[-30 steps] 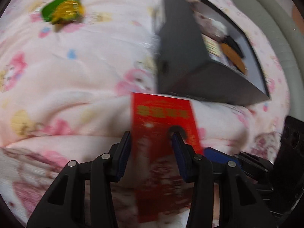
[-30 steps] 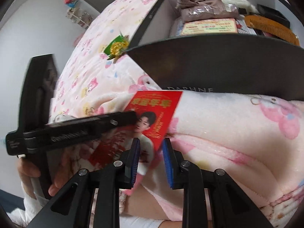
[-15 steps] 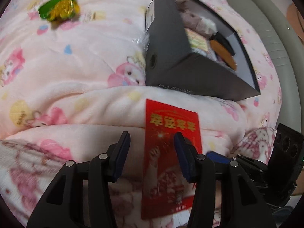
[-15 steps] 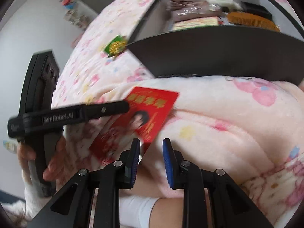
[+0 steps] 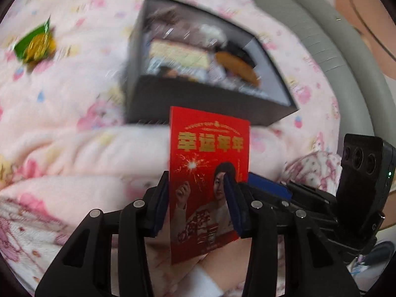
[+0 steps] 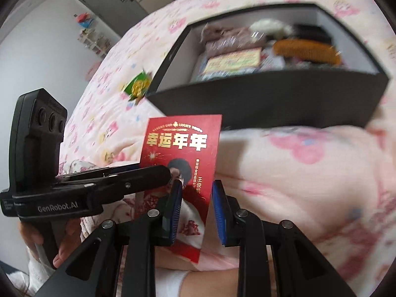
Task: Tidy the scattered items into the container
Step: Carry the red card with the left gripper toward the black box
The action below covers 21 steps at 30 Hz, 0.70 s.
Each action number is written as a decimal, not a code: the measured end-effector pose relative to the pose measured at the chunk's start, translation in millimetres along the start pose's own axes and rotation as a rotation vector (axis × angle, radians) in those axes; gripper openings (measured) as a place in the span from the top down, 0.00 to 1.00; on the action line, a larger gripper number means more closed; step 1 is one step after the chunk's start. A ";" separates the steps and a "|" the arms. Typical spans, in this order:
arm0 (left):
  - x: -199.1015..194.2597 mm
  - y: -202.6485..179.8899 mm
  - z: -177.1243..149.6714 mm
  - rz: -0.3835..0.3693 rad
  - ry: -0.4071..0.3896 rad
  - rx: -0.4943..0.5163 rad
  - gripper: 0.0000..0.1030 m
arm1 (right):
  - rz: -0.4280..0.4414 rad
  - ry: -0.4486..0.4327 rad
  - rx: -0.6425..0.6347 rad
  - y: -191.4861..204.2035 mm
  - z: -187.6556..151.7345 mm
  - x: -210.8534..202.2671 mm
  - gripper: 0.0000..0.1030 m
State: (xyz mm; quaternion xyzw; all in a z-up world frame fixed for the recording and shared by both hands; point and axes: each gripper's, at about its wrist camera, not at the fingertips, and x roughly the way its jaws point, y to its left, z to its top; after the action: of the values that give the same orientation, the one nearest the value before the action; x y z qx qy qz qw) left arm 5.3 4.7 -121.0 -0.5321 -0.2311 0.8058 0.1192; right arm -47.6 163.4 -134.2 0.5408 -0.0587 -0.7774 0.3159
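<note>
A red envelope (image 5: 208, 163) with gold characters and a printed portrait stands upright in the air in front of the black box (image 5: 198, 99). My left gripper (image 5: 196, 185) has its jaws either side of the envelope's lower part and holds it by the faces. In the right wrist view the same envelope (image 6: 183, 146) shows, with the left gripper's fingers (image 6: 148, 175) clamped on it from the left. My right gripper (image 6: 196, 195) is open; the envelope's right edge lies between its pads, untouched. The box (image 6: 272, 99) holds several items, among them an orange comb (image 6: 307, 49).
A green and gold packet (image 5: 34, 43) lies on the pink printed blanket (image 5: 61, 123) left of the box; it also shows in the right wrist view (image 6: 138, 86). A grey padded headboard (image 5: 334, 57) curves behind the box. A white wall and shelves (image 6: 94, 39) stand far left.
The envelope was lying on the blanket; now the left gripper has closed on it and lifted it upright. Both views have risen, looking more into the box.
</note>
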 end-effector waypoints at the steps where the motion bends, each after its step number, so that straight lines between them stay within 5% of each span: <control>1: 0.5 -4.4 0.4 0.007 -0.013 0.021 0.59 | -0.022 -0.032 -0.010 -0.2 0.8 -7.6 0.78; 9: 3.1 -35.3 33.2 0.022 -0.158 0.166 0.61 | -0.088 -0.169 -0.055 -6.5 27.5 -28.0 0.78; 16: 18.3 -21.8 27.8 0.103 -0.166 0.206 0.61 | -0.083 -0.076 -0.011 -24.0 23.0 -6.7 0.78; 21: 19.5 -6.7 27.0 0.074 -0.159 0.160 0.61 | -0.099 -0.127 0.003 -22.1 28.3 -22.9 0.78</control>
State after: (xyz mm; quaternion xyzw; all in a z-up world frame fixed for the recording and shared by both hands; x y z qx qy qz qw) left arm -27.6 12.4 -124.5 -0.4637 -0.1549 0.8651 0.1125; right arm -77.0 186.6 -113.8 0.4932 -0.0531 -0.8246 0.2720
